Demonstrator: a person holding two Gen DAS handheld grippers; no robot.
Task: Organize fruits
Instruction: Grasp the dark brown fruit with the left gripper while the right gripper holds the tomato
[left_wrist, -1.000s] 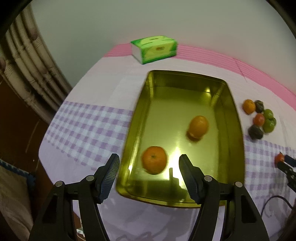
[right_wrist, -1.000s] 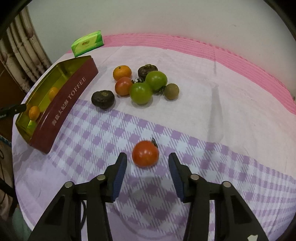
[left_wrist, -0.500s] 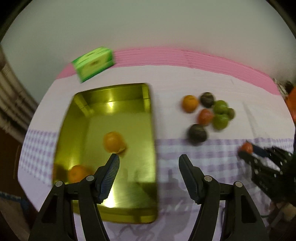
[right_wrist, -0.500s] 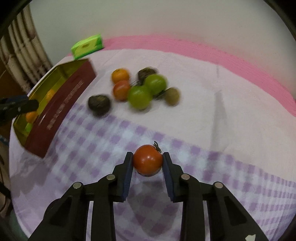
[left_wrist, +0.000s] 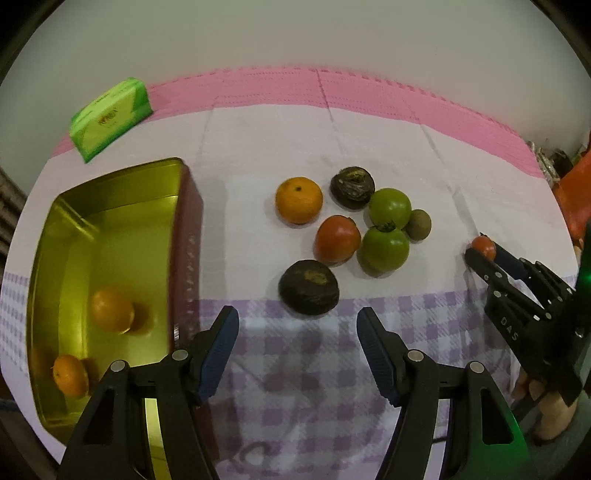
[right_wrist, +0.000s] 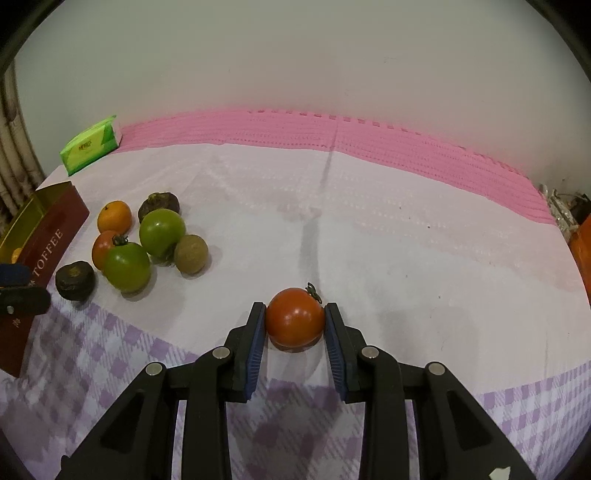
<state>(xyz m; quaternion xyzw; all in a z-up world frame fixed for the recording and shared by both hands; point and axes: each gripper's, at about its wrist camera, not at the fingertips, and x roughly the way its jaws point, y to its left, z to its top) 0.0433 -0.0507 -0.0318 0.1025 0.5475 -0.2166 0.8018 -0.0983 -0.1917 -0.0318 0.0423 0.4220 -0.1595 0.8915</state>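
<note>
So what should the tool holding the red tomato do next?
Probably lift it. The right tool is shut on the red tomato, which sits low over the cloth; the gold tin with two oranges is far left.

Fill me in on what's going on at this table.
A person with a gripper in each hand is sorting fruit. The right gripper is shut on a red tomato. The left gripper hangs open over the cloth near a dark fruit. Two oranges lie in the gold tin; seven fruits remain clustered outside.
</note>
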